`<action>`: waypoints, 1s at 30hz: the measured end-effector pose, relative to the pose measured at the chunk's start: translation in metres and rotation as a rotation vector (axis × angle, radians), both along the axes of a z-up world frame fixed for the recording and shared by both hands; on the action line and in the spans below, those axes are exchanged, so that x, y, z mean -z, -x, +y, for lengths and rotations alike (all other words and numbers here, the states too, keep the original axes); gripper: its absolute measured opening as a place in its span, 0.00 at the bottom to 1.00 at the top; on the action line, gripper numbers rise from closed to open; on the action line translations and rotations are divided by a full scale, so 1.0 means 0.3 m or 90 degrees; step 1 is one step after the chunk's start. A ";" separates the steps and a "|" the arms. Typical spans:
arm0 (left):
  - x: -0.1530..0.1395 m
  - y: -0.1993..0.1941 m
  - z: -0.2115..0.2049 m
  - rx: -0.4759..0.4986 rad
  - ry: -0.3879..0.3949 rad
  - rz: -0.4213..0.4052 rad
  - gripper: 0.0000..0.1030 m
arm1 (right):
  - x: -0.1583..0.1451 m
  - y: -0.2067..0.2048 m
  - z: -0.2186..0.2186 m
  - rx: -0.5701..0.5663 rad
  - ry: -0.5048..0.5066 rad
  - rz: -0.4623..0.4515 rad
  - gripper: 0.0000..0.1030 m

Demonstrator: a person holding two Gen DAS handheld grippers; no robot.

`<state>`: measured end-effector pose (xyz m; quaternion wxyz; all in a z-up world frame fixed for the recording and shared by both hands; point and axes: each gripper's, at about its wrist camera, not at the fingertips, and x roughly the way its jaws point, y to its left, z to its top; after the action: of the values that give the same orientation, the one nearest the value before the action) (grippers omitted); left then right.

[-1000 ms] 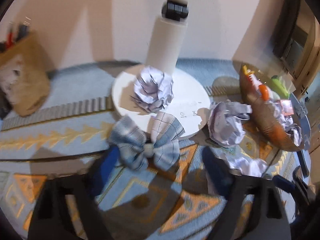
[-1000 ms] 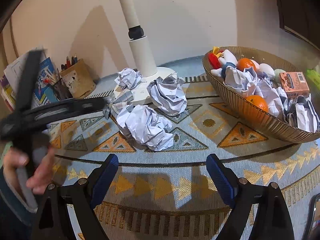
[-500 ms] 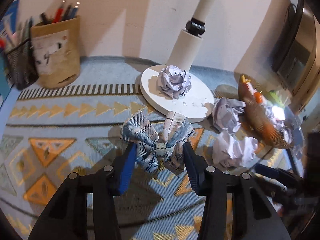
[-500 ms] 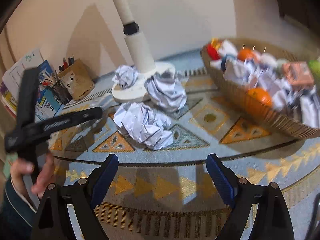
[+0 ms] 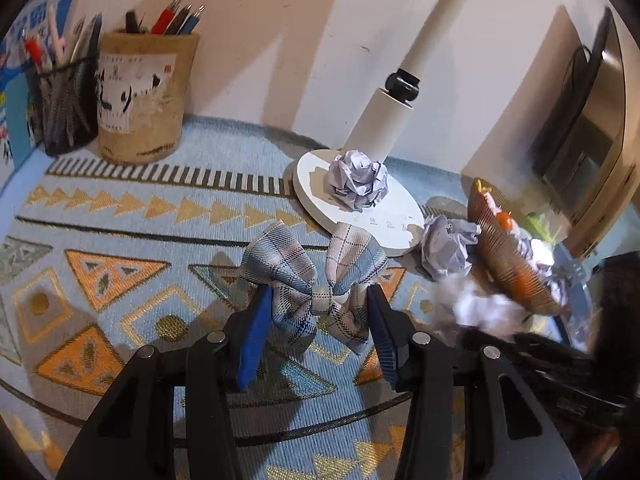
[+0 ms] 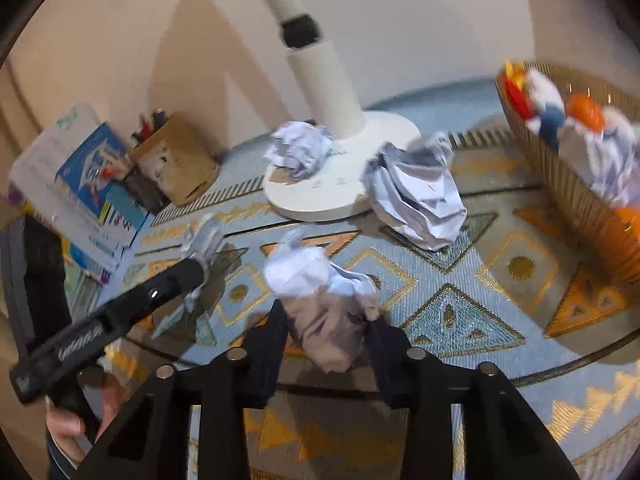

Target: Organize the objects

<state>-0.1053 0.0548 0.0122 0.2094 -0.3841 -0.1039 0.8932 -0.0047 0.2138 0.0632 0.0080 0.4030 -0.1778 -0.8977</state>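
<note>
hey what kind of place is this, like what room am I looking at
Probably a home desk or study corner: a pen holder full of pens, a white desk lamp against the wall, and a woven basket of odds and ends on a patterned mat.

The bow (image 5: 316,280) is woven plaid cloth, soft and matt, pinched between the left gripper (image 5: 318,320)'s blue pads (image 5: 254,336), which look like ribbed matt rubber or plastic on black matt plastic arms with small shiny metal bolts. The mat (image 5: 120,240) is flat-woven textile with a faint golden sheen in its triangles. At two o'clock from the bow, the lamp base (image 5: 396,216) is smooth white plastic, slightly satin, carrying a paper ball (image 5: 358,179) of creased matt paper. At ten o'clock stands a rough cardboard-like pen holder (image 5: 144,92) beside a black wire mesh cup (image 5: 66,108). The basket (image 6: 580,184) is ribbed woven fibre. The right gripper (image 6: 328,332) squeezes a crumpled paper wad (image 6: 320,284).
</note>
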 end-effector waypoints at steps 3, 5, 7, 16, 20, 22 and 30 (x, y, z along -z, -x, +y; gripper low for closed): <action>-0.005 -0.007 0.021 0.007 0.023 0.012 0.43 | -0.047 -0.073 -0.022 0.001 -0.069 0.023 0.36; -0.008 -0.007 0.023 0.009 0.028 0.014 0.43 | -0.065 -0.109 -0.036 0.020 -0.161 0.026 0.37; -0.007 -0.005 0.019 0.008 0.025 0.011 0.43 | -0.066 -0.131 -0.046 0.049 -0.273 0.020 0.40; -0.002 0.003 0.010 0.005 0.017 -0.001 0.43 | -0.031 -0.254 -0.025 -0.062 -0.164 -0.006 0.77; -0.001 0.001 0.010 0.006 0.013 -0.005 0.43 | -0.022 -0.223 0.064 -0.009 -0.080 -0.029 0.81; -0.003 -0.002 0.012 0.009 0.013 -0.003 0.43 | -0.014 -0.192 0.088 0.014 -0.041 -0.039 0.82; 0.000 0.007 0.010 0.016 0.015 -0.006 0.43 | 0.008 -0.073 0.133 0.073 0.076 -0.036 0.87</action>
<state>-0.1073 0.0579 0.0121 0.2159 -0.3918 -0.0896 0.8899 0.0173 0.2537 0.0608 -0.0242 0.4165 -0.2542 -0.8725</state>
